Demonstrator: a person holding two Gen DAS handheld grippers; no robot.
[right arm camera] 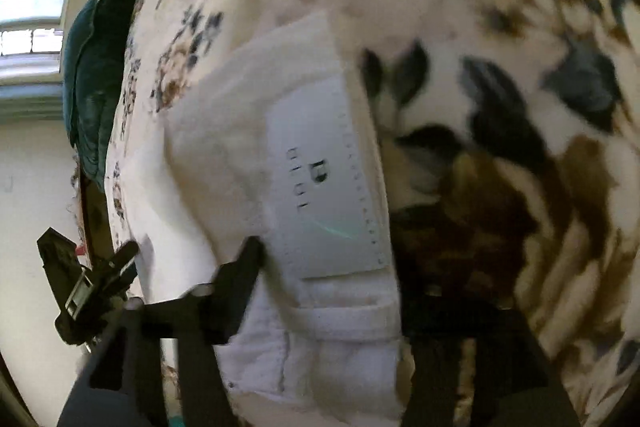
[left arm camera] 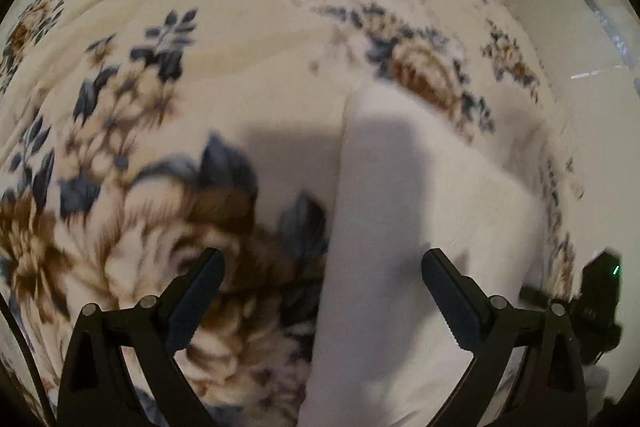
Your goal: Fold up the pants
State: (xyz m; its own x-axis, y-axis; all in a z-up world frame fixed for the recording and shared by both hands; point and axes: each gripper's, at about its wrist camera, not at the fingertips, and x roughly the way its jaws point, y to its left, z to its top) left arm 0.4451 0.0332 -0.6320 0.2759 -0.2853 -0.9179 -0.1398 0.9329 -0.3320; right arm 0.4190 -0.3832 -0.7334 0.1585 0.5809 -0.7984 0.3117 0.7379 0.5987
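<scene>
White pants (left arm camera: 420,211) lie folded on a cream blanket with blue and brown flowers (left arm camera: 160,107). In the left wrist view my left gripper (left arm camera: 322,275) is open, its jaws spread over the pants' left edge, holding nothing. In the right wrist view the pants (right arm camera: 240,131) show their waistband end with a grey label patch (right arm camera: 324,187). My right gripper (right arm camera: 340,267) is open just above the waistband; its left finger (right arm camera: 240,279) shows, while the right finger is blurred and dark against the blanket (right arm camera: 520,27).
The other gripper shows at the right edge of the left wrist view (left arm camera: 596,299) and at the lower left of the right wrist view (right arm camera: 88,287). A dark green cushion (right arm camera: 96,75) lies at the blanket's far end. White wall (left arm camera: 580,27) and window (right arm camera: 36,27) lie beyond.
</scene>
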